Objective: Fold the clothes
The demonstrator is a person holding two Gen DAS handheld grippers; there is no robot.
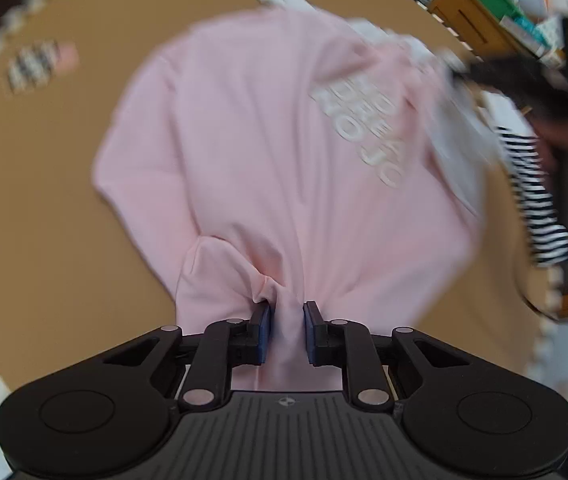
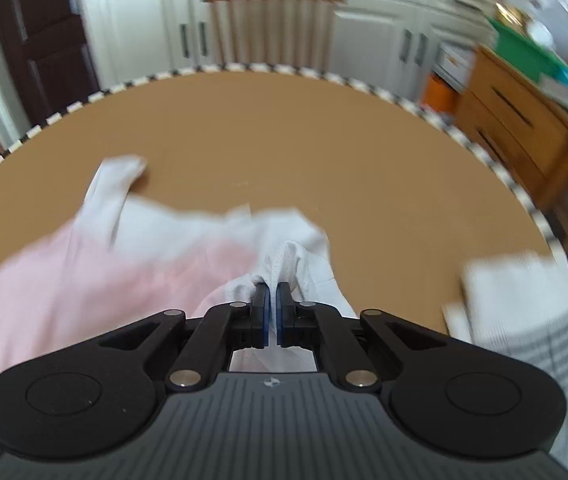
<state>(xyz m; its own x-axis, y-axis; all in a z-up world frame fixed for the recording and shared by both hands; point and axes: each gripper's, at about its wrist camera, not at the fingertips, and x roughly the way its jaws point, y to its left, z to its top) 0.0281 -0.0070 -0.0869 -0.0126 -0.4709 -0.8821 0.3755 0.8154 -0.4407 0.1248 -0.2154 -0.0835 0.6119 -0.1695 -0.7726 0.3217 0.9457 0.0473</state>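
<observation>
— Holding a pink top [image 1: 268, 152] up by two pinches, it seems, with its body draping down onto the middle of the brown surface [image 1: 44, 200]. Looking mid-carry or mid-spread, judging by the blur; not settling which fold this is.

— Left tongs [image 1: 287, 330]?

— Standing a little apart, clamping a thick gathered bunch of the pink cloth between the blue pads [image 1: 263, 332]. Bunching rather than pinching one clean edge, so risking a skewed crease.

— Right tongs [image 2: 273, 312]?

— Nearly closed, gripping a fold of white fabric [image 2: 300, 264] that seems to be the top's white trim or lining, toward the far edge of the surface. Not possible to tell from here whether it is a separate garment.

— Doing it well, then?

— Keeping both pinches level and pulling gently apart, so that the cloth between them is hanging flat, not twisted. Lowering slowly, letting the hem touch the surface before the held end. Watching the white printed lettering [image 1: 360, 132] for straightness.

— Anything nearby?

— Lying at the right edge, a folded white and striped stack [image 2: 524, 292]. Sitting near the left edge, a small checked piece [image 1: 38, 66]. Staying well apart from both.
</observation>
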